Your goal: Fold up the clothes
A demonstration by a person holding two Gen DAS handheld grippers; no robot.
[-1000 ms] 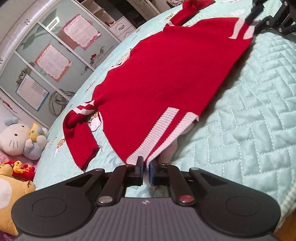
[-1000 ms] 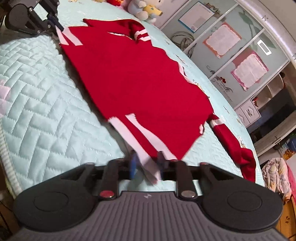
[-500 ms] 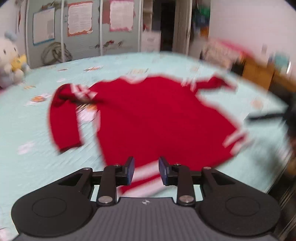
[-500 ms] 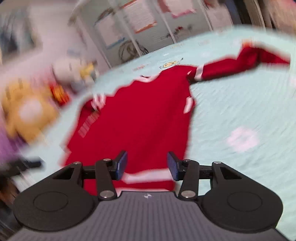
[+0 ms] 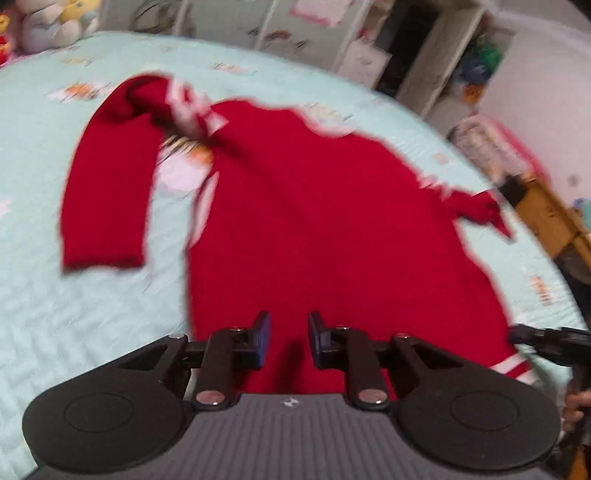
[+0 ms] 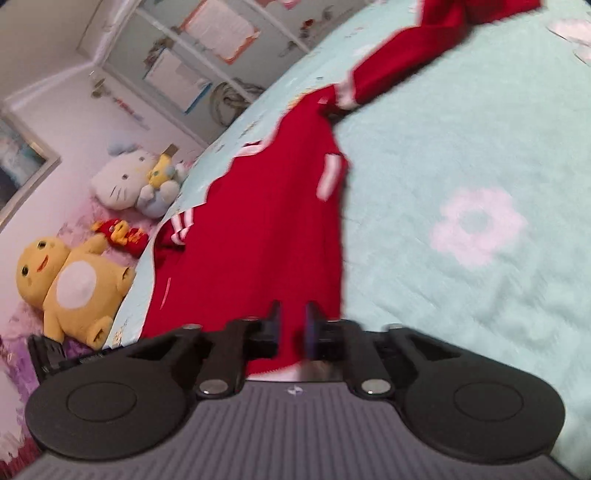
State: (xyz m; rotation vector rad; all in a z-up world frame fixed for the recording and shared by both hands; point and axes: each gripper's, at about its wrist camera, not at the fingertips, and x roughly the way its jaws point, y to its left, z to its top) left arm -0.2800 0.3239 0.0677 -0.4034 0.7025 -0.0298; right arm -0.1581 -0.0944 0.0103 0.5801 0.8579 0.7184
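A red knit sweater with white stripes lies spread on a pale green quilted bed. Its left sleeve is bent down beside the body and the other sleeve points off to the right. My left gripper is open and empty above the sweater's lower part. My right gripper hovers over the sweater's hem with its jaws narrowly apart and nothing held; it also shows at the right edge of the left wrist view. The far sleeve lies stretched out at the top.
Plush toys sit beside the bed: a yellow bear, a white cat, and a small red toy. Cabinets with posters stand behind. A wooden furniture piece is at the bed's right side.
Both grippers let go of the striped hem they pinched a second ago, opened, and lifted. The sweater now lies flat. The right gripper's jaws have narrowed since half a second ago.
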